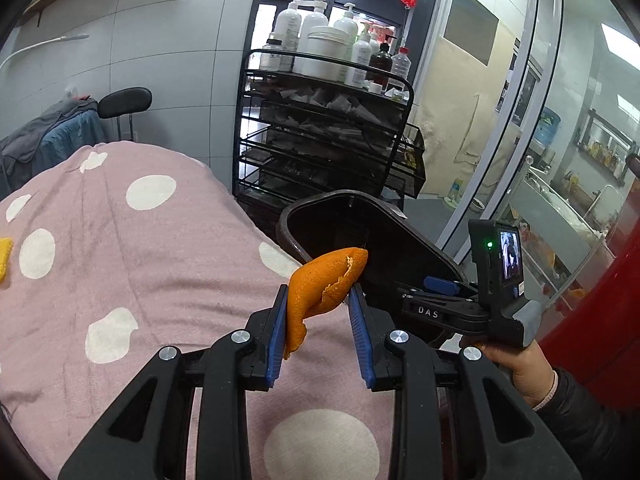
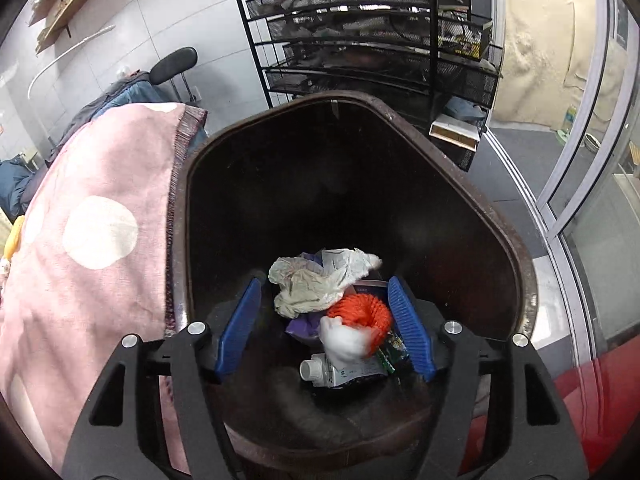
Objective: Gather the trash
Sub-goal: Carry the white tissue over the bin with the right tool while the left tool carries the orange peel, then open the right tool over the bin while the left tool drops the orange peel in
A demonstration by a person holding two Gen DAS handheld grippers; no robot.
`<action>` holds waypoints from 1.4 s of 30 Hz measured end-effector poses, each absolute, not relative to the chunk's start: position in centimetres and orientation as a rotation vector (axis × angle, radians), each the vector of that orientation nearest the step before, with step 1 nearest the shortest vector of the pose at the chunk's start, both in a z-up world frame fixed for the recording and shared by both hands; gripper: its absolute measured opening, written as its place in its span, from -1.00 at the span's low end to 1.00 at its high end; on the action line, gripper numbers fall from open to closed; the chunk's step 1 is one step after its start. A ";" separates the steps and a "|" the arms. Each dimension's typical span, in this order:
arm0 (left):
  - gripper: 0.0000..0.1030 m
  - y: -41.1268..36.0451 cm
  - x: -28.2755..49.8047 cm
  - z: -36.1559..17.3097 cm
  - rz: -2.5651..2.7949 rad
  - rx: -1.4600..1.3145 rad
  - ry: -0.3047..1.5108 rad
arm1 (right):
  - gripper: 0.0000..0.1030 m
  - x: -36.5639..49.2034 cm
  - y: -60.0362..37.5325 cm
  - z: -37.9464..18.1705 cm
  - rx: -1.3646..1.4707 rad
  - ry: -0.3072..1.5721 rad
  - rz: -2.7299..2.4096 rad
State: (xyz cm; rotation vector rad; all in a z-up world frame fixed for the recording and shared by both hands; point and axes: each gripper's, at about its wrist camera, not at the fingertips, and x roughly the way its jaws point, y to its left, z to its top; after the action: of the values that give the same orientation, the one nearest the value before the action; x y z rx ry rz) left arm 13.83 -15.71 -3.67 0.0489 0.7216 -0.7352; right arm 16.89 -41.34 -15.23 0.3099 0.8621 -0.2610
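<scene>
Brown plastic bin point(image 2: 500, 216) is hovered over by the spread, empty right gripper point(image 2: 326, 326); trash lies inside. Orange peel point(image 1: 320, 292) is pinched in the left gripper point(image 1: 320, 320) beside the rim, to be carried over next and released.

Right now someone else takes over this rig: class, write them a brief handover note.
Left gripper: shut on orange peel, near the bin, not yet over it.
Right gripper: open, empty, over the bin.
Done: tissue, tube, orange netting and a blurred white wad are in the bin.
Left: drop the peel in; a yellow item remains on the blanket.
</scene>
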 end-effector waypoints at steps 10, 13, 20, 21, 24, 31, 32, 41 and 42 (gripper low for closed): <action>-0.42 -19.9 15.7 -4.5 -0.805 0.051 0.798 | 0.47 13.3 -40.2 -12.2 0.288 0.787 -0.250; -0.42 -21.3 16.1 -4.8 -0.818 0.061 0.816 | 0.48 12.1 -40.3 -11.6 0.294 0.773 -0.255; -0.42 -24.2 17.0 -5.4 -0.844 0.097 0.851 | 0.49 10.1 -40.2 -11.3 0.299 0.765 -0.266; -0.42 -24.8 17.1 -5.7 -0.848 0.105 0.860 | 0.49 9.9 -40.2 -11.3 0.301 0.764 -0.269; -0.42 -26.0 17.4 -6.3 -0.860 0.115 0.889 | 0.49 9.3 -40.2 -11.4 0.300 0.768 -0.274; -0.42 -28.8 18.1 -7.4 -0.875 0.155 0.940 | 0.50 8.2 -40.3 -11.8 0.299 0.779 -0.283; -0.42 -29.1 18.2 -7.5 -0.873 0.165 0.942 | 0.50 8.0 -40.3 -11.9 0.299 0.781 -0.284; -0.30 -31.2 18.6 -8.8 -0.869 0.200 0.983 | 0.50 7.3 -40.5 -12.4 0.312 0.793 -0.287; -0.19 -31.3 18.6 -8.8 -0.868 0.202 0.982 | 0.50 7.3 -40.5 -12.4 0.313 0.794 -0.289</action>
State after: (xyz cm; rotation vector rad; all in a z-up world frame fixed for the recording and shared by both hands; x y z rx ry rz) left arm 18.64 -31.34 -8.83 0.2017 0.9822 -0.8677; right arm 7.33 -40.52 -12.45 0.3126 0.7944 -0.2894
